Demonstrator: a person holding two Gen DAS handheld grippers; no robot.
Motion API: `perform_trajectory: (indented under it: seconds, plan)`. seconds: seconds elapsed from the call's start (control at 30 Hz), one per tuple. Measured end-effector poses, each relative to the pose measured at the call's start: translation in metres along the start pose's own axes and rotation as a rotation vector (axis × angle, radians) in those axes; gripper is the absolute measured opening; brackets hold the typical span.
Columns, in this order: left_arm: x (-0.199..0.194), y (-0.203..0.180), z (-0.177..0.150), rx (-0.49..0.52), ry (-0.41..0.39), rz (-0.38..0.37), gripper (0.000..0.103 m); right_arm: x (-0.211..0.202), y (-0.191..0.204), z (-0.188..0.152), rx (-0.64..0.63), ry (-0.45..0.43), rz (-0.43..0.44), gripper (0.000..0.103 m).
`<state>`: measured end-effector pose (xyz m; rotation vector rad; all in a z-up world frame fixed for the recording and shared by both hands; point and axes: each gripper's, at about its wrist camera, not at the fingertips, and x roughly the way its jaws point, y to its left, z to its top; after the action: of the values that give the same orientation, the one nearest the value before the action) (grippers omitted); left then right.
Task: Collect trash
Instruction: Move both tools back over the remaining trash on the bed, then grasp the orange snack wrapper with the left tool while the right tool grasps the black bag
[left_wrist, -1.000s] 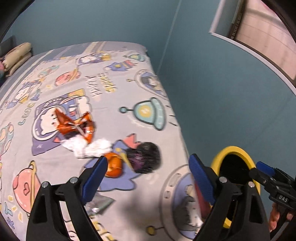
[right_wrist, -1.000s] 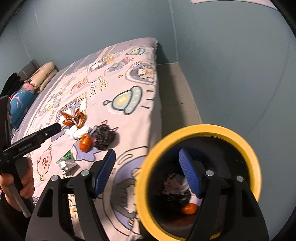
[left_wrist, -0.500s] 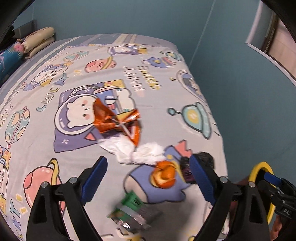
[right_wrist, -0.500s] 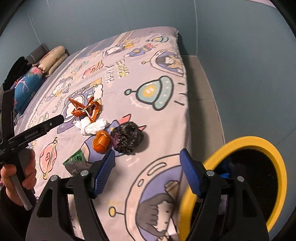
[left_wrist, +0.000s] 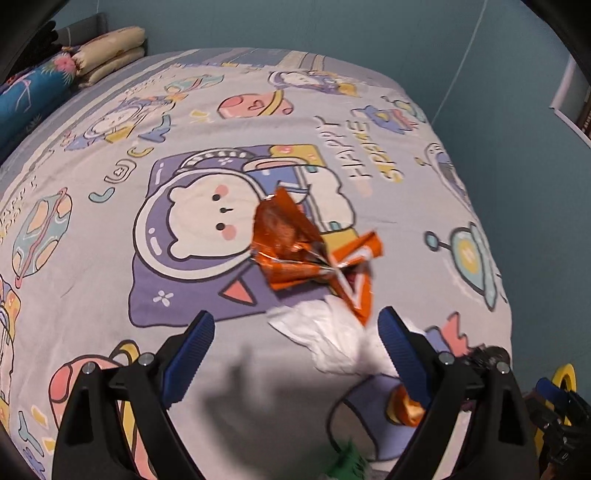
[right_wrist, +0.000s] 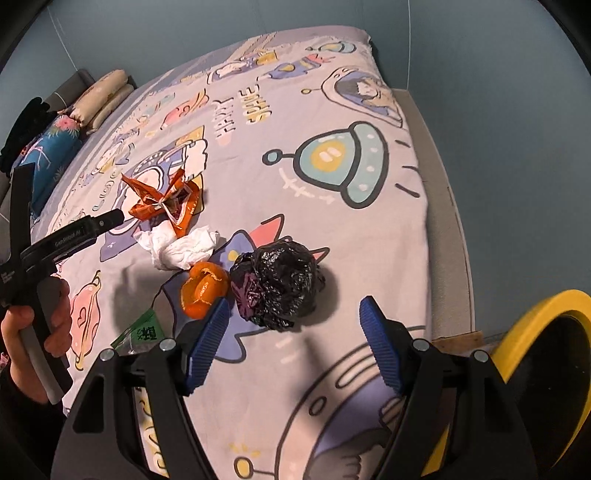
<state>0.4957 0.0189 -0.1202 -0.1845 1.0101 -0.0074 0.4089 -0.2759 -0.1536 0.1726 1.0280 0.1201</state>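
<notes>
- Teal walls close in a bed (right_wrist: 332, 229) spread with a cartoon space-print sheet; pillows (left_wrist: 107, 55) are stacked at its far end.
- We note a yellow-rimmed bin (right_wrist: 532, 354) just off the bed's near corner, cut by the frame edge in both views; its inside reads black and we cannot make out the contents.
- Largest piece of trash: a crumpled black plastic bag (right_wrist: 280, 288), glossy and balled up, with no clear long axis. In the left wrist view only a sliver shows behind the finger.
- Orange foil wrapper (left_wrist: 306, 251), twisted at its middle like a bow, both ends flared. Its long axis runs across the bed, from the bear astronaut print toward the bin side.
- White crumpled tissue (left_wrist: 332, 339) touches the wrapper's near edge; it stretches roughly parallel to the wrapper.
- Orange peel (right_wrist: 203, 288), cupped, lies between tissue and black bag, touching the bag.
- Green packet (right_wrist: 142, 330), mostly hidden behind the right gripper's finger; its print is unreadable.
- Left gripper (left_wrist: 295, 354) hangs above the sheet with its jaws spread wide, holding nothing; the tissue sits just ahead, toward its right finger.
- Right gripper (right_wrist: 295, 343) is likewise spread wide and empty, with the black bag just ahead between its blue pads (right_wrist: 207, 343).
</notes>
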Motion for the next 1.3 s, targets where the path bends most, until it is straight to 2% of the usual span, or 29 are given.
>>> perform_trajectory:
  seconds: [0.23,0.57,0.77,0.9,1.0,1.07,1.17,1.3]
  plan:
    - [0.030,0.017,0.015,-0.056,0.033,0.013,0.087,0.018,0.008,0.008,-0.010,0.011,0.002,0.070]
    - [0.068,0.012,0.035,-0.054,0.052,0.040,0.084,0.045,0.015,0.011,-0.028,0.031,-0.033,0.070]
    - [0.079,0.004,0.039,-0.044,0.029,0.041,0.076,0.058,0.030,0.008,-0.082,0.033,-0.064,0.063]
    - [0.083,-0.005,0.043,-0.029,0.023,0.039,0.075,0.068,0.034,0.010,-0.085,0.033,-0.089,0.055]
    - [0.085,-0.018,0.046,0.014,0.006,0.053,0.070,0.068,0.038,0.012,-0.091,0.020,-0.088,0.051]
    - [0.086,-0.028,0.047,0.048,-0.009,0.069,0.061,0.069,0.038,0.013,-0.090,0.016,-0.087,0.050]
    - [0.089,-0.043,0.049,0.097,-0.036,0.117,0.053,0.071,0.037,0.012,-0.082,0.020,-0.083,0.050]
    - [0.100,-0.045,0.060,0.074,-0.034,0.132,0.048,0.070,0.037,0.011,-0.077,0.020,-0.077,0.049]
